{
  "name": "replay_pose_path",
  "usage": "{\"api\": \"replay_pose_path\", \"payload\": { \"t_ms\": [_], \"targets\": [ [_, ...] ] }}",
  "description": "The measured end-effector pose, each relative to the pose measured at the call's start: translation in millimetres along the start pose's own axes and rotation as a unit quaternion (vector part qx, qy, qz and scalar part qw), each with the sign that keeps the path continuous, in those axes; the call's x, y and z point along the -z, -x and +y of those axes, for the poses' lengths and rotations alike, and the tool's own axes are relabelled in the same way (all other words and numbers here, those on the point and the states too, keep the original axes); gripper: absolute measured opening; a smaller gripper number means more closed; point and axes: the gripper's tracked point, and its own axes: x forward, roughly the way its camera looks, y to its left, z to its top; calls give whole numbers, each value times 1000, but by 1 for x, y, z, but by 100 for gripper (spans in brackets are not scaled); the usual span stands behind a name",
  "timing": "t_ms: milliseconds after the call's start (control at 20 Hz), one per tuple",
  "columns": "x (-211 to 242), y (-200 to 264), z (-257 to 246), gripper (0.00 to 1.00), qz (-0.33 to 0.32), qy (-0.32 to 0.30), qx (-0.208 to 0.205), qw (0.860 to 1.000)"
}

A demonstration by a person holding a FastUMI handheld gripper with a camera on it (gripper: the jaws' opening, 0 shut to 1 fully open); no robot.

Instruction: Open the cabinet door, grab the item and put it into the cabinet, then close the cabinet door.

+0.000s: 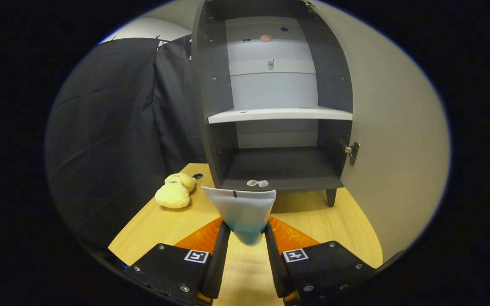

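Note:
My gripper [245, 233] is shut on a white squeeze tube [241, 208] with a blue-green lower part; both fingers press its narrow end and its flat crimped end points toward the cabinet. The dark cabinet [211, 106] stands just beyond on the wooden table, its door [394, 140] swung open to the right. Inside are a white middle shelf [279, 114] and a dark bottom shelf [281, 168], both bare except for two small tags at the bottom shelf's front lip. The tube's flat end hangs just short of that lip.
A yellow plush toy [175, 191] lies on the wooden table [164, 225] left of the cabinet. A metal hinge [352, 152] sits on the door's inner edge. Black cloth hangs to the left behind the table.

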Motion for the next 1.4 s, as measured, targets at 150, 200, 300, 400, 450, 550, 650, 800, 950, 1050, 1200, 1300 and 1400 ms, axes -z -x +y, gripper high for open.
{"api": "replay_pose_path", "payload": {
  "t_ms": [150,200,300,400,450,550,650,800,950,1050,1200,1300,1400],
  "targets": [
    [-47,-7,-9,49,-27,10,0,1000],
    [-61,-9,-11,49,-34,9,-1,999],
    [-89,-14,-17,49,-48,6,-1,999],
    [-113,-21,-23,49,-61,10,4,998],
    [-123,-25,-25,49,-66,10,5,998],
    [-147,-32,-28,49,-76,3,5,997],
    [-170,-42,-34,49,-84,-9,5,996],
    [-202,-60,-40,49,-91,-24,6,996],
    [-227,-82,-44,49,-89,-38,6,995],
    [-238,-102,-45,48,-82,-39,7,996],
    [-241,-131,-46,49,-61,-41,12,997],
    [-235,-147,-46,48,-37,-43,12,998],
    [-232,-157,-51,49,-28,-45,19,998]
  ]
}}
